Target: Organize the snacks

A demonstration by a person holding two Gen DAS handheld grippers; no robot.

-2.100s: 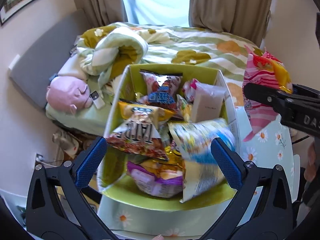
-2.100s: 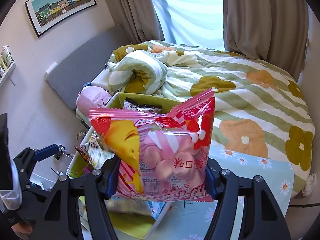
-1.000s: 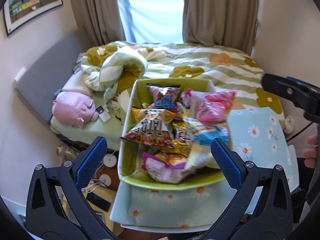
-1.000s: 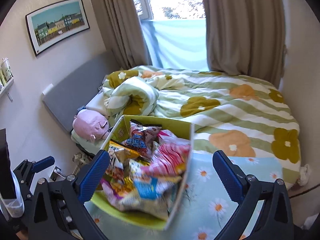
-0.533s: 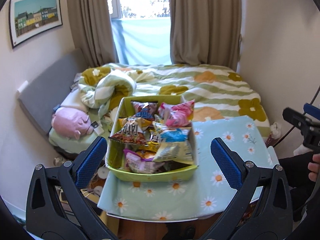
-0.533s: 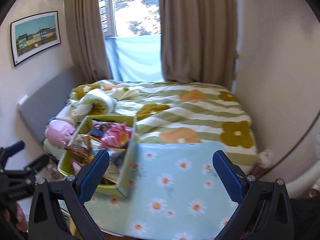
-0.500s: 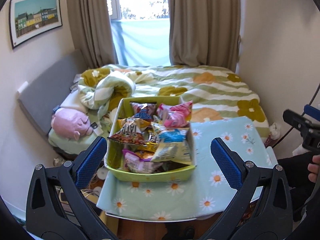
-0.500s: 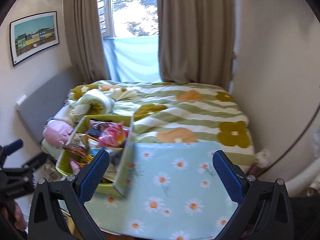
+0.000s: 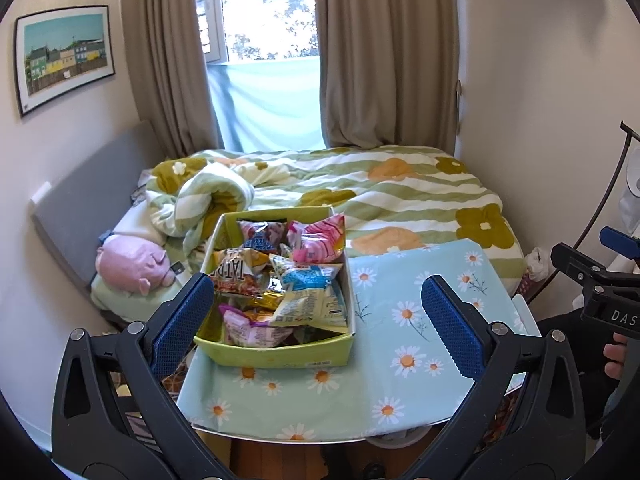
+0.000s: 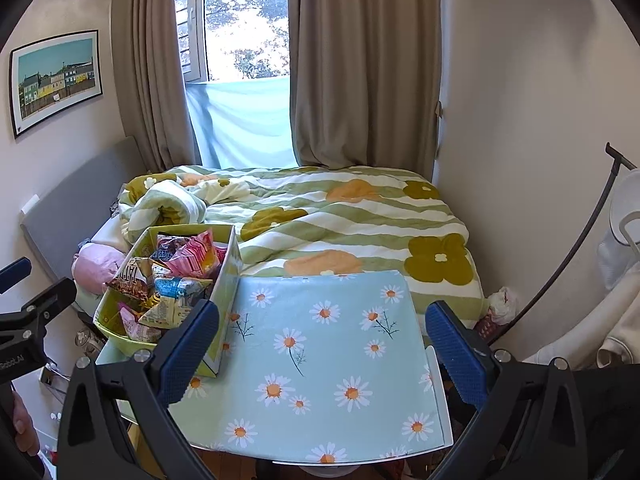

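Observation:
A green cardboard box stands on the left part of the small table. It is heaped with snack bags, with a pink striped bag at its far right. The box also shows in the right wrist view, with the pink bag on top. My left gripper is open and empty, held back from the table's near edge. My right gripper is open and empty, above the table's near edge, right of the box.
A daisy-print cloth covers the table. Behind it is a bed with a flowered quilt and a pink plush pig. Curtains frame the window. A white rack stands at the right wall.
My right gripper let go of the pink bag, which now lies in the box. Both grippers have drawn back and up from the box, so the whole table shows.

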